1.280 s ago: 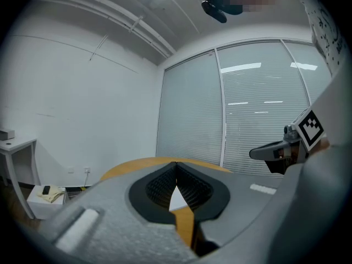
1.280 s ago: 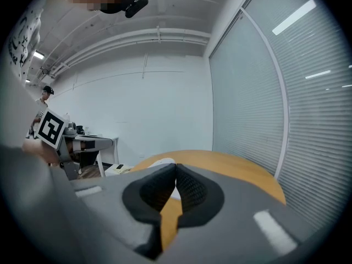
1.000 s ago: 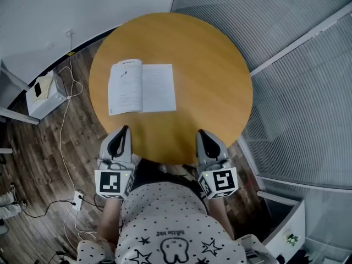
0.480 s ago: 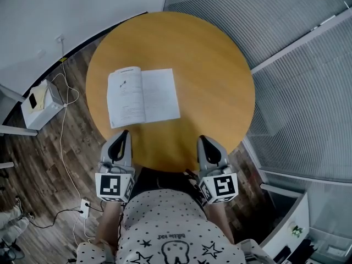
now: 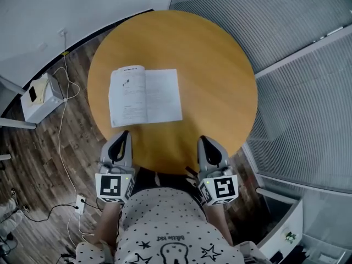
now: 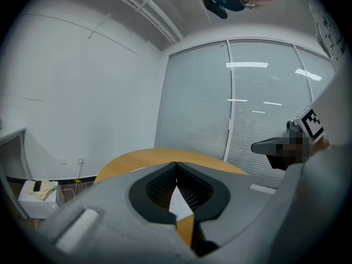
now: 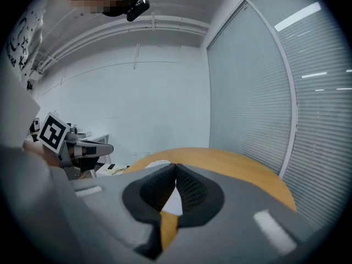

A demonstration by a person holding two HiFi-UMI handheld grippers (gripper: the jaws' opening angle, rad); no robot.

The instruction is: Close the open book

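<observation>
The left tongs and right tongs were clenched tip to tip, gripping nothing, at the near edge of the round bench. The open book lay flat just beyond the left pair (broad wood stretched rightward).

No legible txt: print on open book too small, lettering on my shirt too blurry.
</observation>
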